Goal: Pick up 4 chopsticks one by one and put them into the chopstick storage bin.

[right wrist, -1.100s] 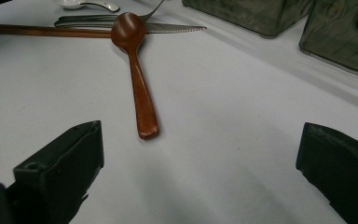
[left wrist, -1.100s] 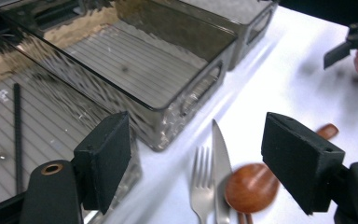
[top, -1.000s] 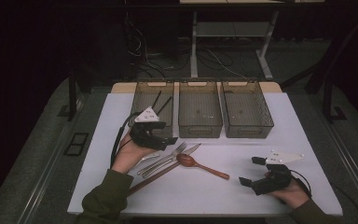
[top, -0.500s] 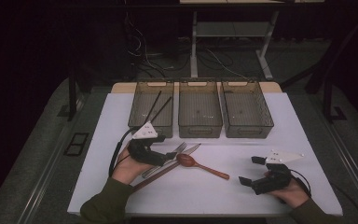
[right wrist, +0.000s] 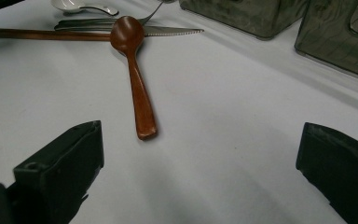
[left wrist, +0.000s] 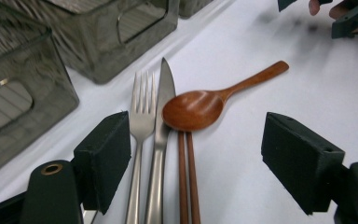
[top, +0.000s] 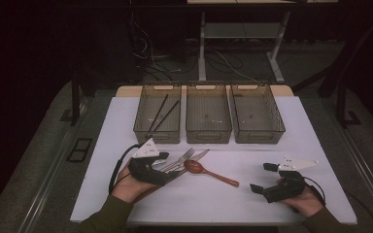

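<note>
Left gripper (left wrist: pixel 193 158) jaws wide, straddling steel fork (left wrist: pixel 140 121), steel knife (left wrist: pixel 161 140), brown wooden chopsticks (left wrist: pixel 189 186), round-bowled wooden spoon (left wrist: pixel 200 107) beyond, right gripper (right wrist: pixel 200 172) wide, empty, white table (top: pixel 252 204).

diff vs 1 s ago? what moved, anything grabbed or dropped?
The left gripper came down and back from beside the left bin to the cutlery pile, jaws open over the fork, knife and brown chopsticks, gripping nothing. Nothing was grabbed or let go. The right gripper, wooden spoon, bins and the black chopsticks in the left bin stayed put.
</note>
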